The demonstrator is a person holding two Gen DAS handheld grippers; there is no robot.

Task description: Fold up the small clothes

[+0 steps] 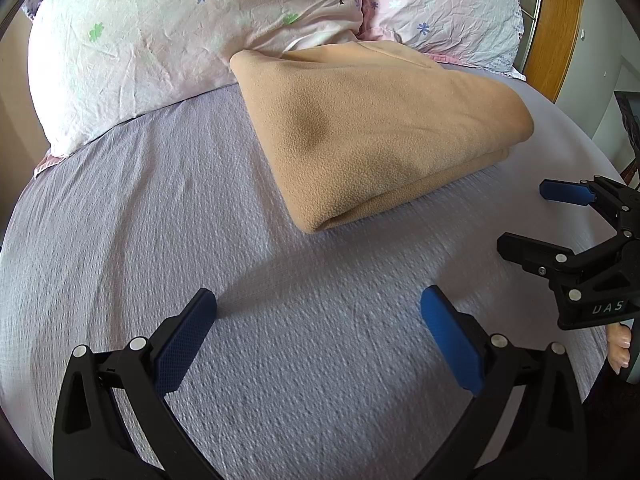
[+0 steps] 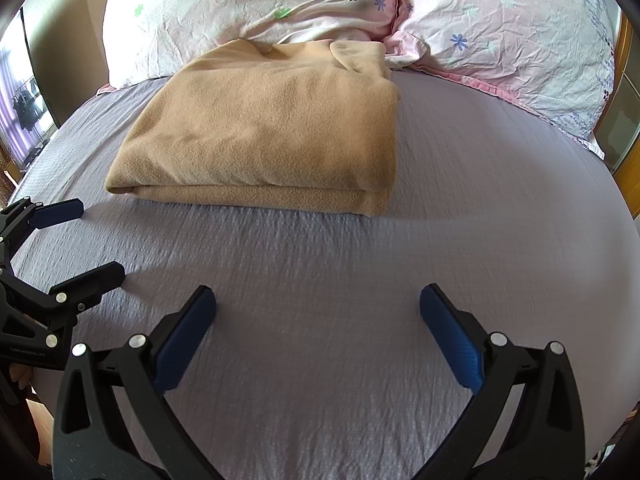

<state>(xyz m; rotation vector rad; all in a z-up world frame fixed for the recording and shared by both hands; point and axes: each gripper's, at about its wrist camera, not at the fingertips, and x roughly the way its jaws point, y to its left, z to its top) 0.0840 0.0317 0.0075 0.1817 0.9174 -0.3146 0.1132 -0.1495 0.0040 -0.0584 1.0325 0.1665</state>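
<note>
A tan fleece garment (image 1: pixel 372 132) lies folded in a thick rectangle on the lilac bed sheet (image 1: pixel 200 220), its far edge against the pillows. It also shows in the right wrist view (image 2: pixel 272 128). My left gripper (image 1: pixel 318 308) is open and empty above bare sheet, short of the garment's near corner. My right gripper (image 2: pixel 318 308) is open and empty above bare sheet, short of the garment's folded front edge. Each gripper shows at the other view's side: the right gripper (image 1: pixel 524 216) and the left gripper (image 2: pixel 96 240), both with jaws apart.
Two pale floral pillows (image 1: pixel 160 40) (image 2: pixel 512 40) lie across the head of the bed. A wooden headboard (image 1: pixel 560 28) stands at the far right. The bed's left edge drops off toward a dark stand (image 2: pixel 28 104).
</note>
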